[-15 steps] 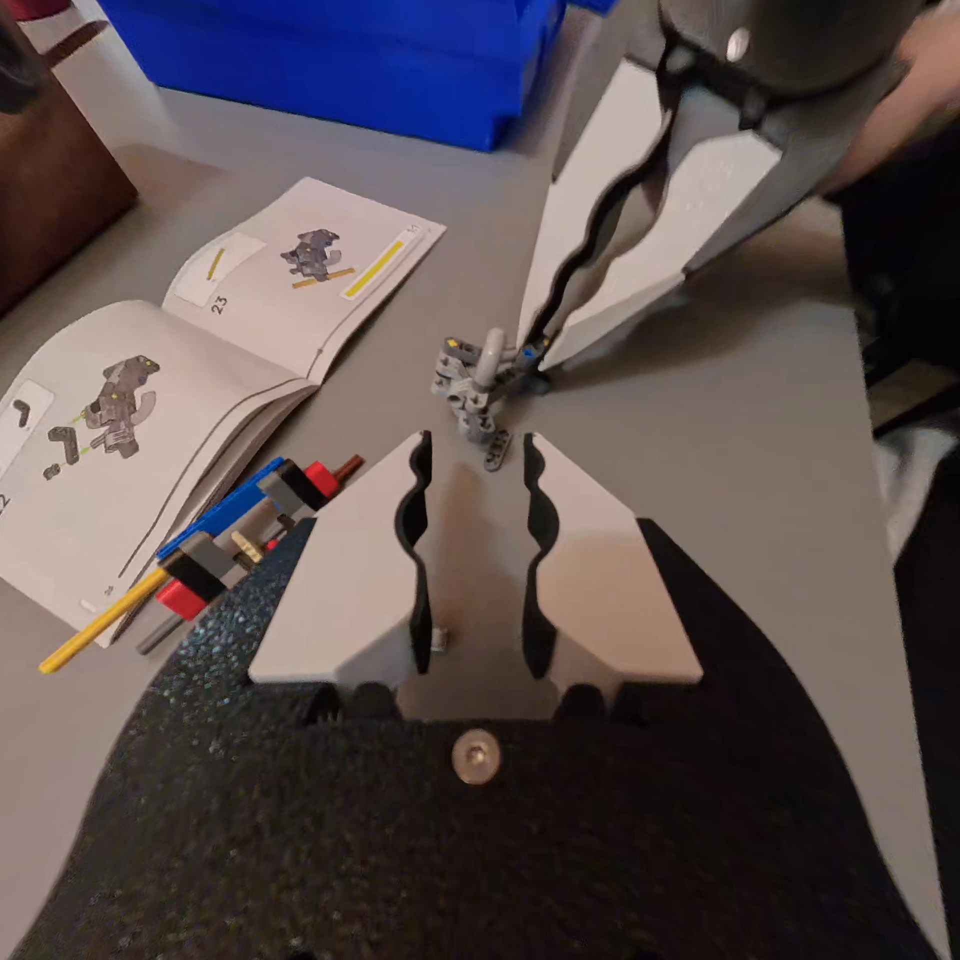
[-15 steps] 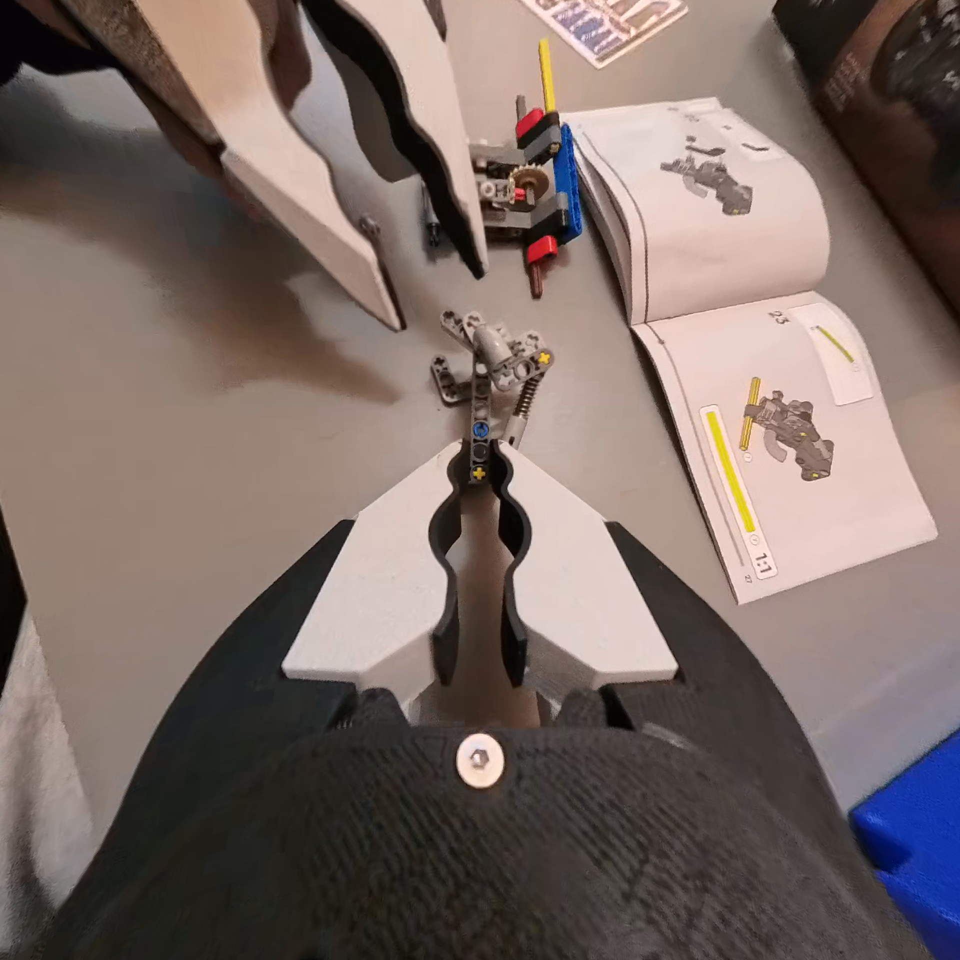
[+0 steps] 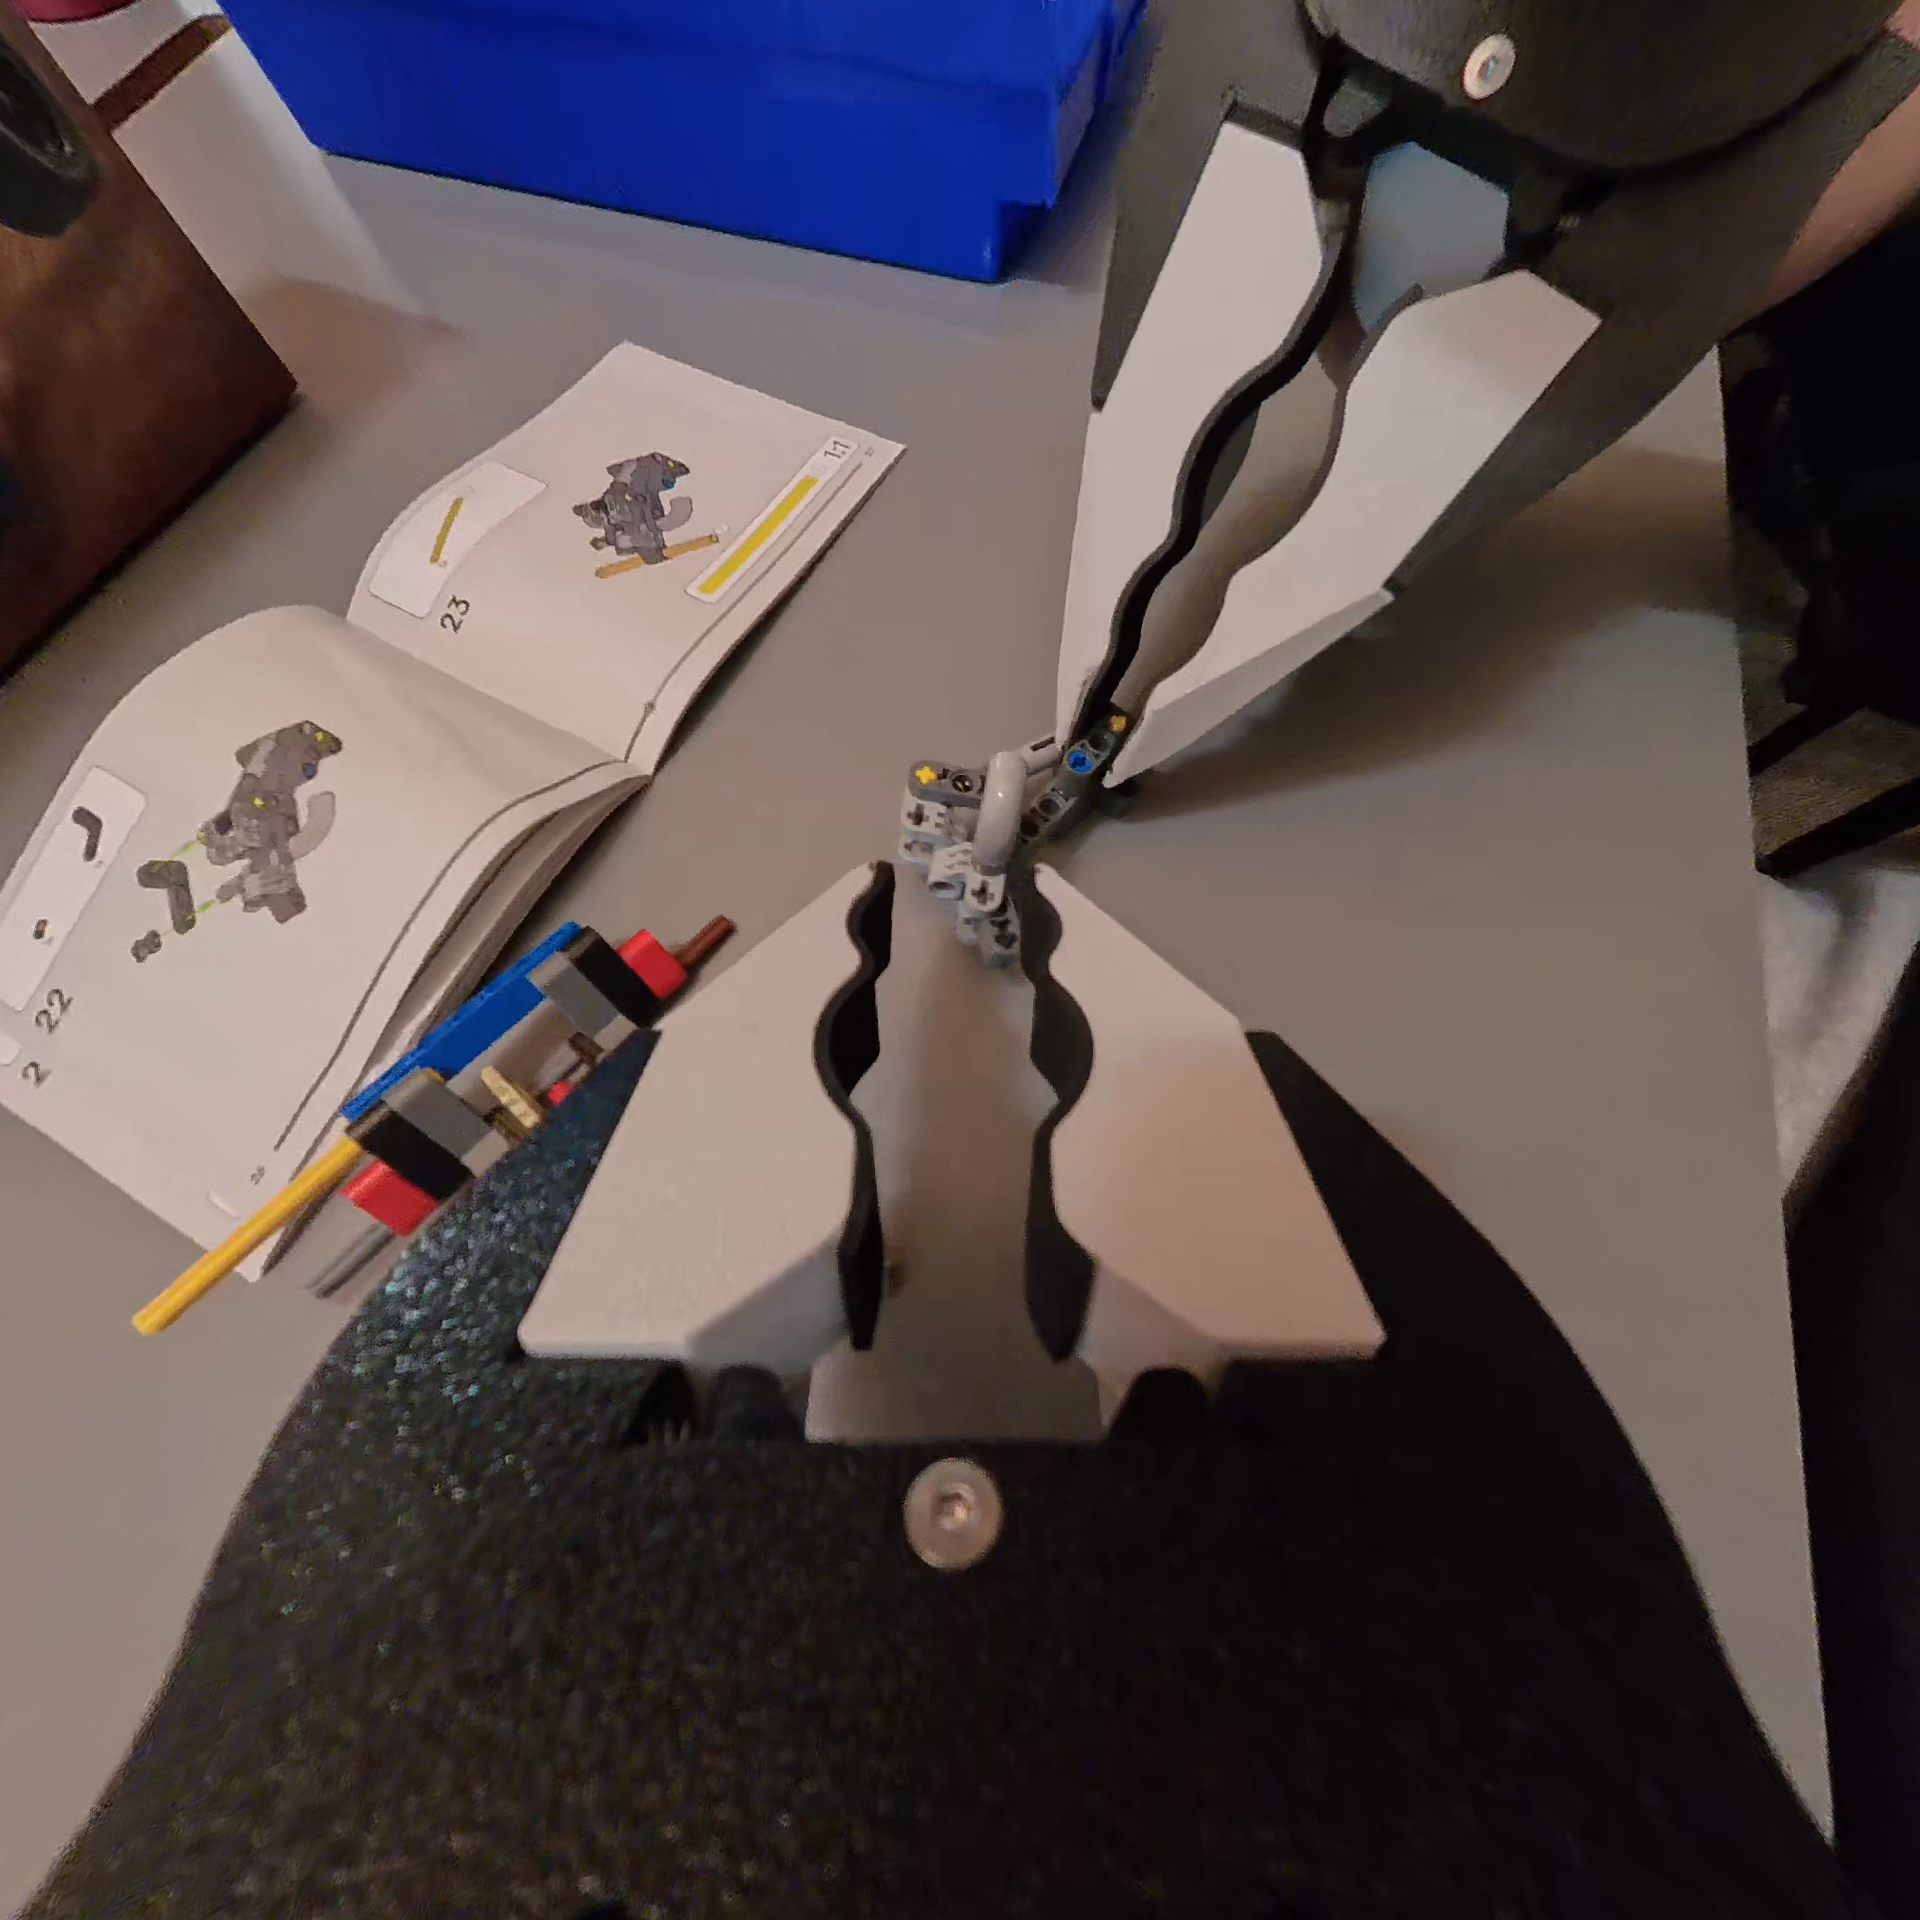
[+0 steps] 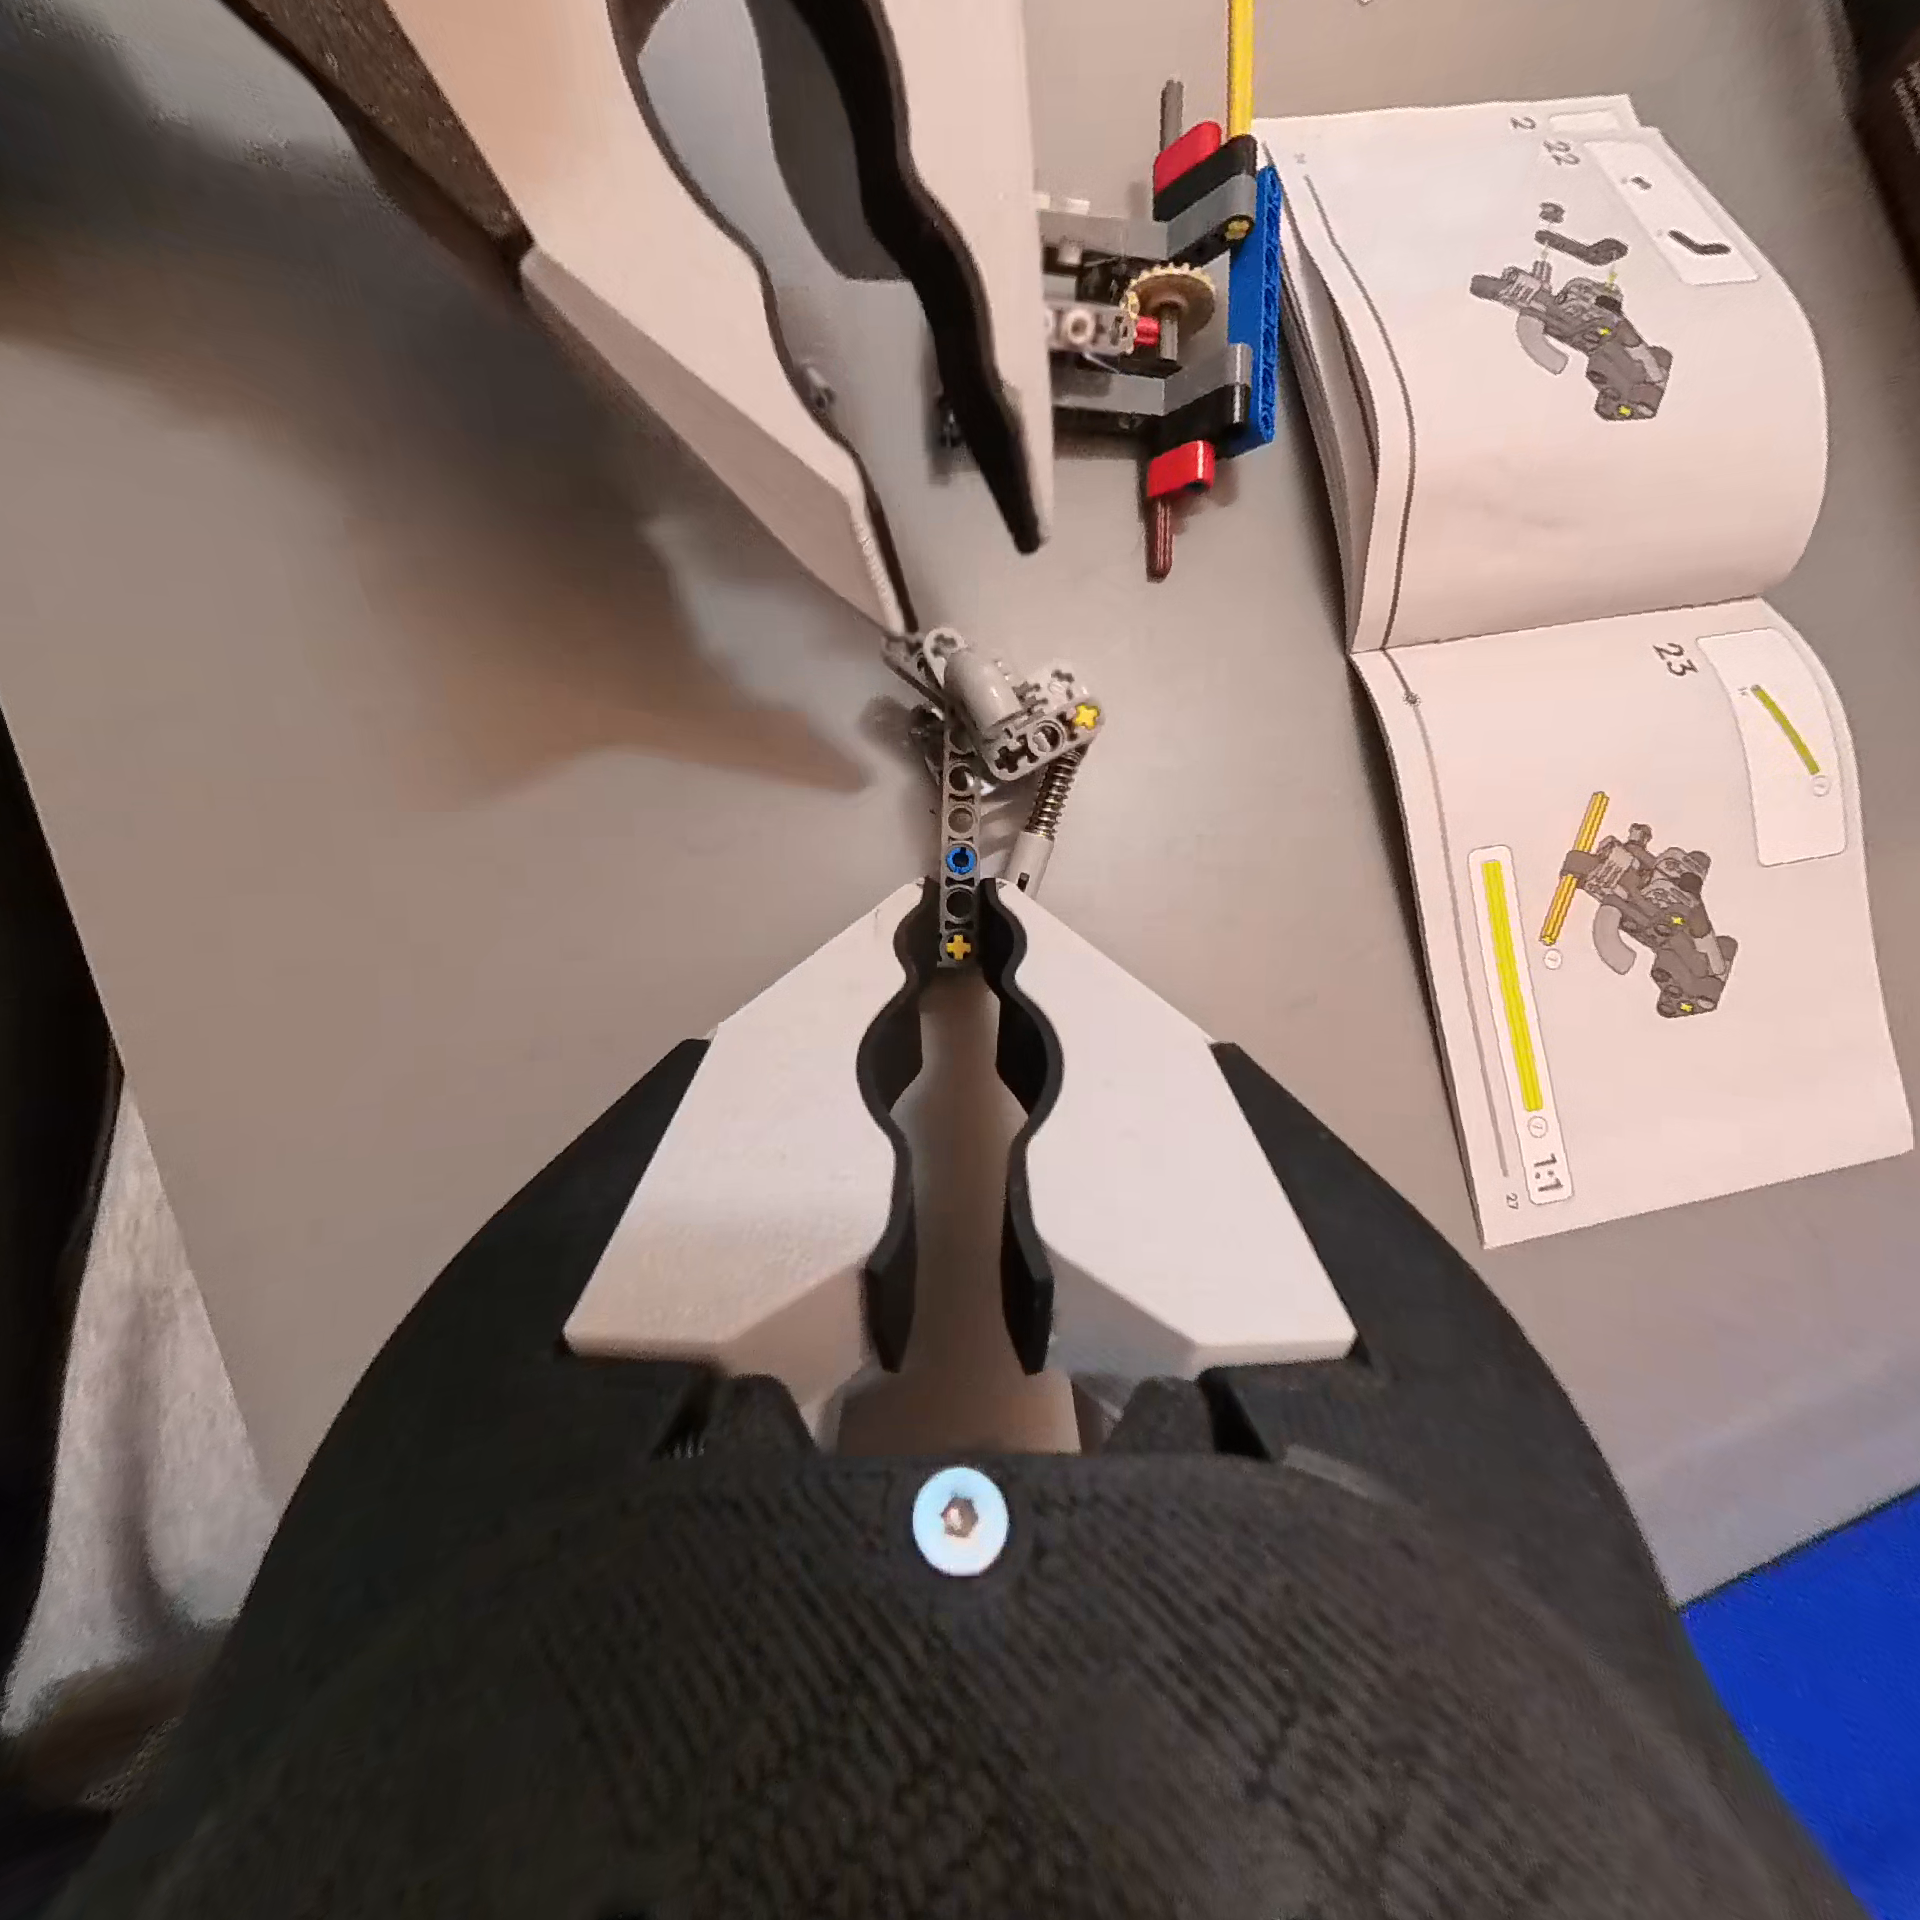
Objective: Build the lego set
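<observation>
On a grey table [image 3: 1403, 987], the right gripper [image 4: 958, 914] is clamping the near end of a grey beam belonging to a small grey lego assembly [image 4: 982, 727], its fingertips closed on the stretch that carries a yellow cross pin, with a blue pin showing just beyond them. The assembly is sitting on the tabletop between the two tools, a small spring strut angling off its side. The left gripper [image 3: 961, 904] is hovering with its jaws apart, its fingertips flanking the assembly's near end without visibly touching it. To one side, a second lego assembly [image 4: 1195, 301] in blue, red, black and grey, with a tan gear and a long yellow axle [image 3: 239, 1242], is lying against the edge of an open instruction booklet [image 4: 1558, 520]. A blue bin [image 3: 727, 114] is standing at the table's far edge in the left wrist view.
</observation>
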`<state>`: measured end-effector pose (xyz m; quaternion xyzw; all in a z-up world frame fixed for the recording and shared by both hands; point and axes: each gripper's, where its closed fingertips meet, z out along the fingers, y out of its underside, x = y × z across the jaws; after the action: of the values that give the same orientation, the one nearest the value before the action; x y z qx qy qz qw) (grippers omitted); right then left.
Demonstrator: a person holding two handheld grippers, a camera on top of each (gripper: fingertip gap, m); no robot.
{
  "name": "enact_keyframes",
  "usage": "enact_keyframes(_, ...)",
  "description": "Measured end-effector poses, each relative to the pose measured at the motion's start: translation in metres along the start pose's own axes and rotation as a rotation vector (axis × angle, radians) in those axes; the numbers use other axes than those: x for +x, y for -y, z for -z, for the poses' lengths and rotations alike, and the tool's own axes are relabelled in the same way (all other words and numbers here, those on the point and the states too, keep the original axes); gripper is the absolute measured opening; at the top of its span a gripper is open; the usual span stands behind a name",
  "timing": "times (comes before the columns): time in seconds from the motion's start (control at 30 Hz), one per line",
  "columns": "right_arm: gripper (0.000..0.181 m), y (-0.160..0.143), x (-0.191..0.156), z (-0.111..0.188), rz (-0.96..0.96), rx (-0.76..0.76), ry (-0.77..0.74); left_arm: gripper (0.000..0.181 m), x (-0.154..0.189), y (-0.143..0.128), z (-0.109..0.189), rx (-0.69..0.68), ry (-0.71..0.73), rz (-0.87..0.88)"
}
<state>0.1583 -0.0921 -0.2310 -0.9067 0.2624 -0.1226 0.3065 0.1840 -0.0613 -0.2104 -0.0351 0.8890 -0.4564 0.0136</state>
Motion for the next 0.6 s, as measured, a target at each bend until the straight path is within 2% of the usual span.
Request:
enact_keyframes(0.3, 0.005, 0.0, -0.001, 0.003, 0.008, 0.038, 0.035, 0.021, 0.004, 0.0, -0.007, -0.115, -0.041, -0.16)
enact_keyframes(0.6, 0.006, 0.0, -0.003, 0.005, 0.008, 0.057, 0.063, 0.016, 0.011, -0.006, -0.013, -0.204, -0.082, -0.099)
